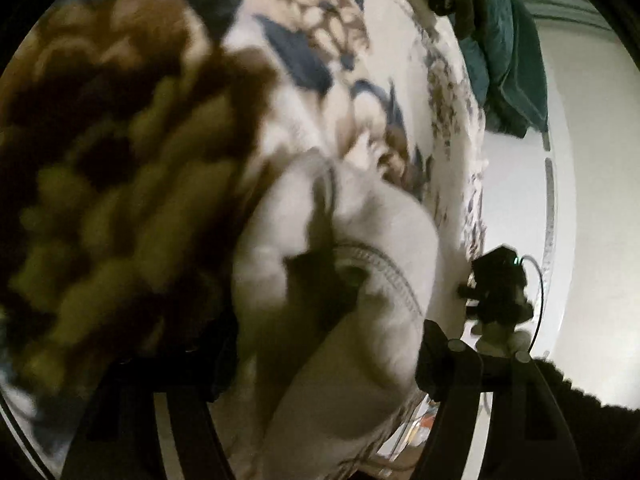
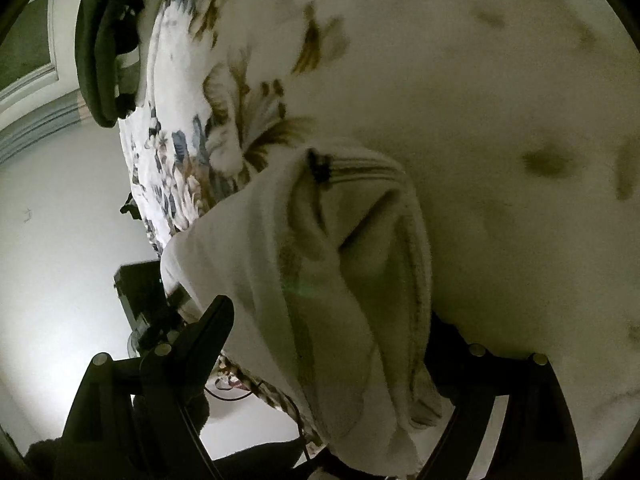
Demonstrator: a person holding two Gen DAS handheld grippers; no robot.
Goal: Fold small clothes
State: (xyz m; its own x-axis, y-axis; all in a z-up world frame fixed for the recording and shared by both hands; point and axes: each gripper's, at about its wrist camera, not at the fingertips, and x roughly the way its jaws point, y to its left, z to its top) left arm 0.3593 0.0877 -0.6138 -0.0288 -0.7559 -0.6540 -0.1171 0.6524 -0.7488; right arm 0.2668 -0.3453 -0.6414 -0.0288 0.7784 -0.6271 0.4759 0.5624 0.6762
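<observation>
1. The small white garment (image 2: 320, 264) hangs bunched and creased above the floral bed cover (image 2: 188, 128), its stitched hem (image 1: 384, 276) showing in the left view; no flat, finished fold is visible.
2. The right tongs (image 2: 332, 344) appear closed on the cloth, which drapes between the fingers and hides the tips.
3. The left tongs (image 1: 320, 364) also have cloth running between the fingers; whether they grip it I cannot tell, since the view is blurred.
4. Judged from this, folding is at an early or middle stage: the garment must yet be laid down and smoothed.
5. A dark green cloth (image 1: 508, 48) lies at the bed's far edge.
</observation>
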